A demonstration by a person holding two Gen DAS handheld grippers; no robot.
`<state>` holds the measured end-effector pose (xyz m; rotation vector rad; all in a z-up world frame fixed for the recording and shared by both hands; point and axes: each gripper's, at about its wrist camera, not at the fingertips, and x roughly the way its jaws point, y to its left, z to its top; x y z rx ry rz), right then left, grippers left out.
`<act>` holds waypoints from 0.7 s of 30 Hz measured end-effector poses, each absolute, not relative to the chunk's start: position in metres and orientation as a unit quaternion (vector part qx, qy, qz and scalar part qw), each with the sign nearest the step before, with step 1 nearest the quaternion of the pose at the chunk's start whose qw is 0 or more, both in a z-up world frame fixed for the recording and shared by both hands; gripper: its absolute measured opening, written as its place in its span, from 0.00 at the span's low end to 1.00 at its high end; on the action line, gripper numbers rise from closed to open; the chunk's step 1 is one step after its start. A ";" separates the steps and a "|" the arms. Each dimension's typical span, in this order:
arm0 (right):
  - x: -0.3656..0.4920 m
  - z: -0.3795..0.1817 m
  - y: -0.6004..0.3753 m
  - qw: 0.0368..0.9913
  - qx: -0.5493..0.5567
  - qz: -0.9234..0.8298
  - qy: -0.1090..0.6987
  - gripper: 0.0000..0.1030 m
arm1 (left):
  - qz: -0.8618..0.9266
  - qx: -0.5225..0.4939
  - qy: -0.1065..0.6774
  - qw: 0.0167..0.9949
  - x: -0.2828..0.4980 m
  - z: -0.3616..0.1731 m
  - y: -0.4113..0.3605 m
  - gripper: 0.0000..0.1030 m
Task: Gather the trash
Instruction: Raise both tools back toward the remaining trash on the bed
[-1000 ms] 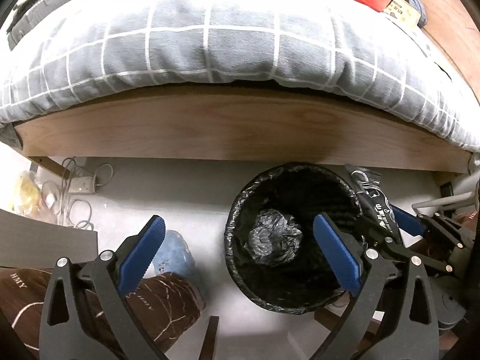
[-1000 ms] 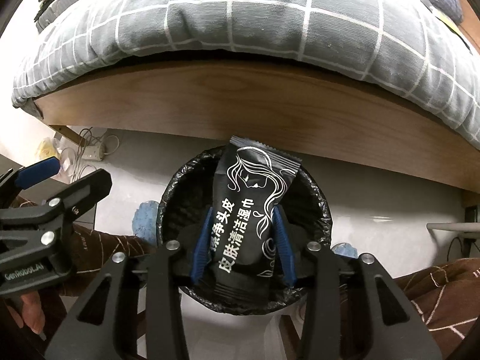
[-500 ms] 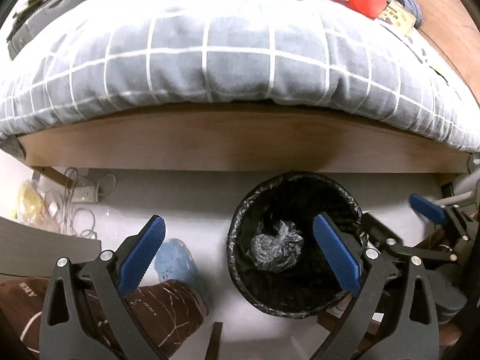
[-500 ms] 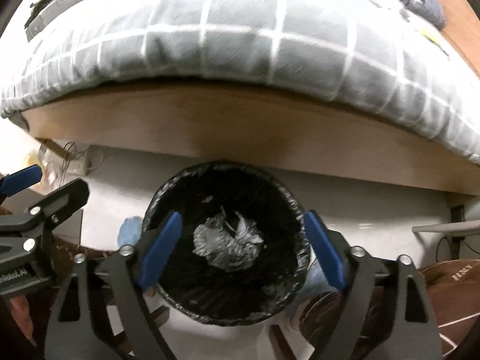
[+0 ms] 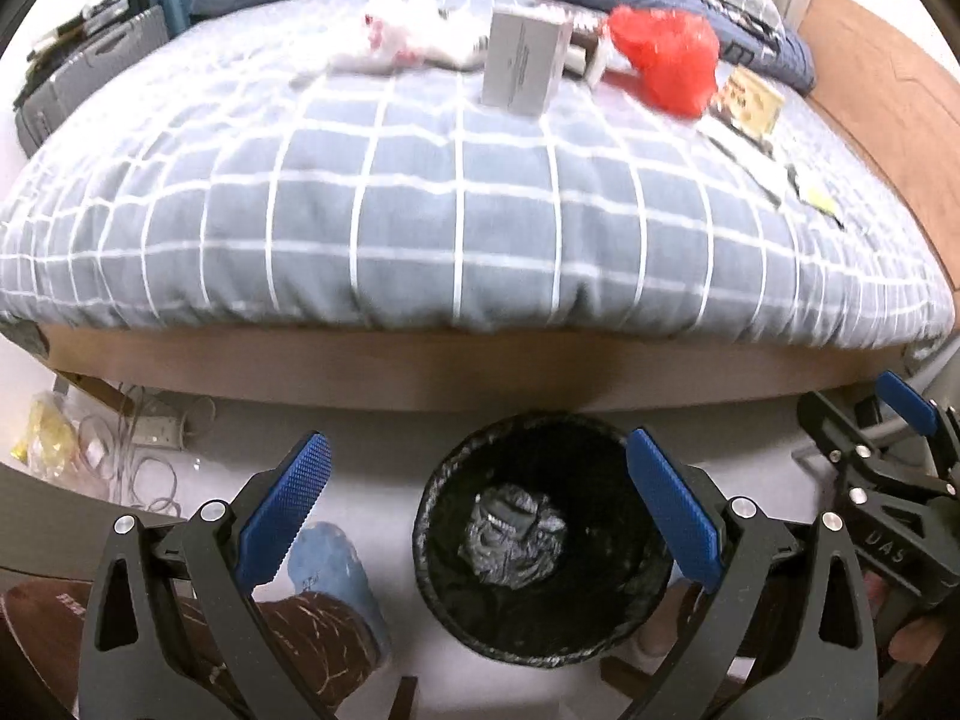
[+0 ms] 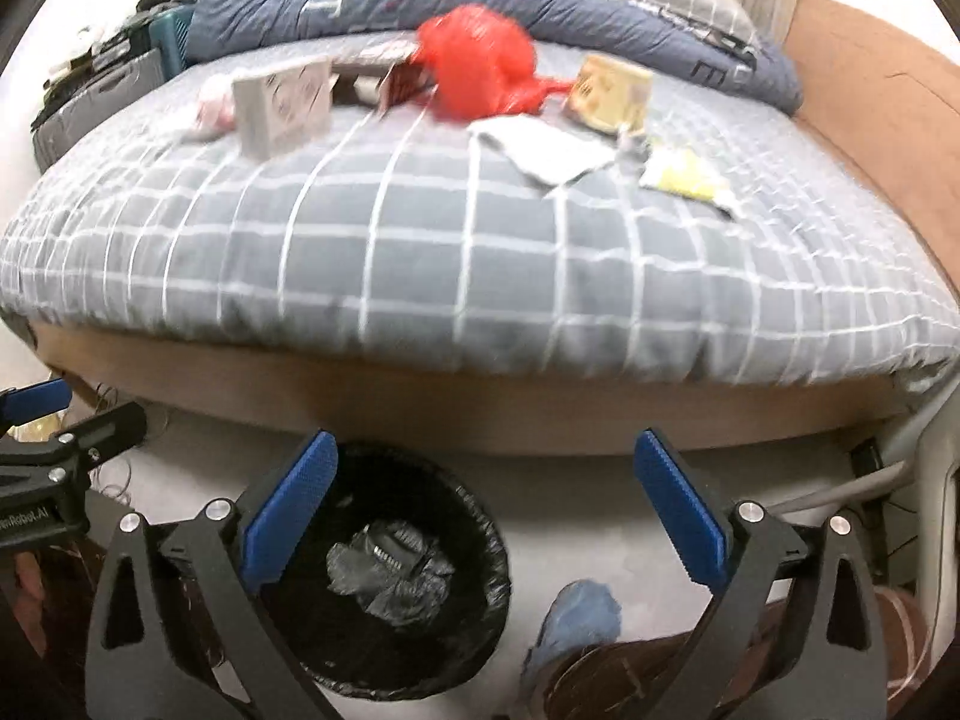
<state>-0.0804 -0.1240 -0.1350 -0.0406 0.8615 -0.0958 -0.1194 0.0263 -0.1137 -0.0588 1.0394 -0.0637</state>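
Trash: red plastic bag [image 6: 480, 63], grey box [image 6: 282, 108], papers [image 6: 543, 150] on the bed [image 6: 480, 276], upper frame, beyond both grippers.
Bin [image 6: 390, 588]: lower left, wrapper inside.
Right gripper [image 6: 480, 516]: fingers opening, nothing between; nearer the papers.
Left gripper [image 5: 474, 510]: fingers wide apart, empty.

Home bedroom: bed [image 5: 468, 222] with checked duvet, lined bin [image 5: 543, 552] on floor beside.
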 end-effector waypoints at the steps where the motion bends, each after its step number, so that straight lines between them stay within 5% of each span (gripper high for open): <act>1: -0.079 -0.131 -0.127 0.909 -0.019 -0.049 0.414 0.93 | -0.028 -0.025 0.491 0.871 -0.117 -0.108 0.024 0.94; 21: -0.005 -0.072 -0.209 0.931 -0.002 -0.105 0.349 0.93 | -0.019 -0.029 0.426 0.904 -0.019 -0.052 0.009 0.94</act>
